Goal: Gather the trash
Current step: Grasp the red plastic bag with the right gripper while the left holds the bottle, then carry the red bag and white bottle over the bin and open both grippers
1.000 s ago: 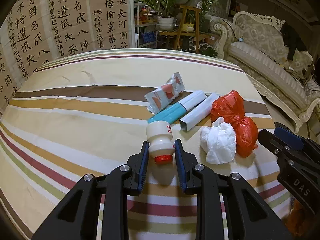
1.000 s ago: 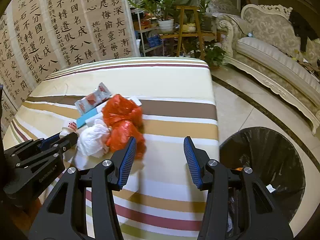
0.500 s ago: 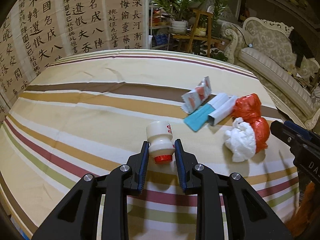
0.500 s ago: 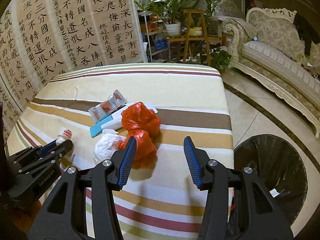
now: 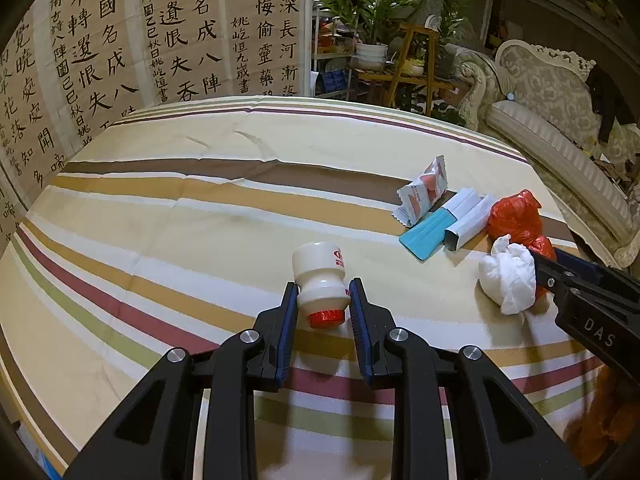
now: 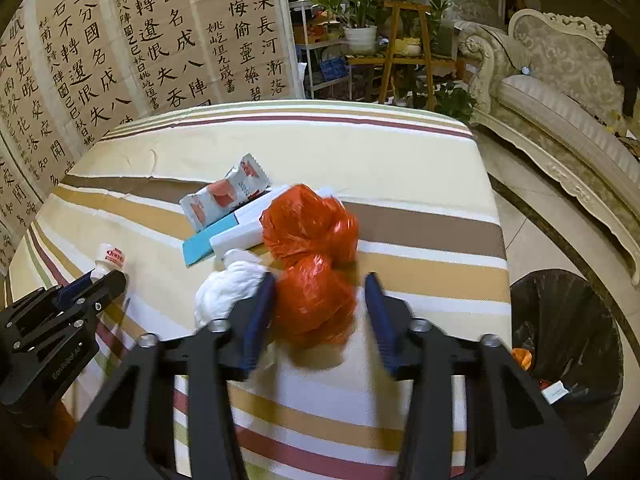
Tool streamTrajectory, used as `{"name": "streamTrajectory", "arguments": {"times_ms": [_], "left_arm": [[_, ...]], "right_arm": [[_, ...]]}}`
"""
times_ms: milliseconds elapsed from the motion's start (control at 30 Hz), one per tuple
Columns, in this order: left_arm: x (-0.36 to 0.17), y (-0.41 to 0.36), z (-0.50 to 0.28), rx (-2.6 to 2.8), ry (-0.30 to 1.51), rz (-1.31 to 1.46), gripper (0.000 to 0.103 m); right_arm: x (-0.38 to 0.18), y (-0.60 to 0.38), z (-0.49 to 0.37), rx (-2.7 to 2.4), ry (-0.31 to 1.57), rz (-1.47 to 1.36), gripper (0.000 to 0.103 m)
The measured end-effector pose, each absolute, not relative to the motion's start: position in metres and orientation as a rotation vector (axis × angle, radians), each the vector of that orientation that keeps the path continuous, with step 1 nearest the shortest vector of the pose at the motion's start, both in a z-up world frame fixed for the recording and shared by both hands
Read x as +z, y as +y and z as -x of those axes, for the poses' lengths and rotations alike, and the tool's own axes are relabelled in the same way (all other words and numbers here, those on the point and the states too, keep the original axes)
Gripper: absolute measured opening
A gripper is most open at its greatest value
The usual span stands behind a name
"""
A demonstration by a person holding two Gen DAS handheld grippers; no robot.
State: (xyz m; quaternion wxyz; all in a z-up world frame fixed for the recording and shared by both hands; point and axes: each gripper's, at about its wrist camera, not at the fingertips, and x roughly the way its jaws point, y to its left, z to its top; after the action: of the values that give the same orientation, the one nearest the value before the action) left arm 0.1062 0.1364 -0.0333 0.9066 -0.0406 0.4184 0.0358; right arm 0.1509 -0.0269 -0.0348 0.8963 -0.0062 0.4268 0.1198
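My left gripper point(image 5: 323, 285) is shut on a small white bottle point(image 5: 320, 270) with a red cap, held just above the striped tablecloth point(image 5: 200, 220). My right gripper point(image 6: 320, 280) straddles the lower lobe of a knotted red plastic bag point(image 6: 312, 300). Its jaws are closing: the left pad touches the bag and the right pad stands a little off it. A white crumpled wad point(image 6: 228, 288) lies against the left finger. Behind the bag lie a snack wrapper point(image 6: 224, 196) and a teal-and-white box point(image 6: 224, 240).
A bin with a black liner point(image 6: 568, 320) stands on the floor to the right of the table, with some trash inside. An ornate sofa point(image 6: 560, 92) is beyond it. A calligraphy screen point(image 5: 140, 40) and potted plants point(image 6: 360, 12) stand behind the table.
My right gripper has moved in over the red bag and its jaws have narrowed around it. The left gripper has drifted left, away from the pile, with the bottle still in it.
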Motion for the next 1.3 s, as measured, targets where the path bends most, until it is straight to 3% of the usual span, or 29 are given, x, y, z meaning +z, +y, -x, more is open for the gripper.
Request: {"name": "streamTrajectory", "arguments": {"times_ms": [667,1300], "left_arm": [[-0.026,0.119,-0.081,0.026,0.846,0.08,0.027],[-0.014,0.036,-0.049,-0.096,0.801,0.008,0.027]], "right_arm": [[-0.022,-0.056,-0.113,0.189,0.837,-0.005,0.031],[-0.015,-0.124,-0.058,0.073,0.798,-0.065,0.031]]}}
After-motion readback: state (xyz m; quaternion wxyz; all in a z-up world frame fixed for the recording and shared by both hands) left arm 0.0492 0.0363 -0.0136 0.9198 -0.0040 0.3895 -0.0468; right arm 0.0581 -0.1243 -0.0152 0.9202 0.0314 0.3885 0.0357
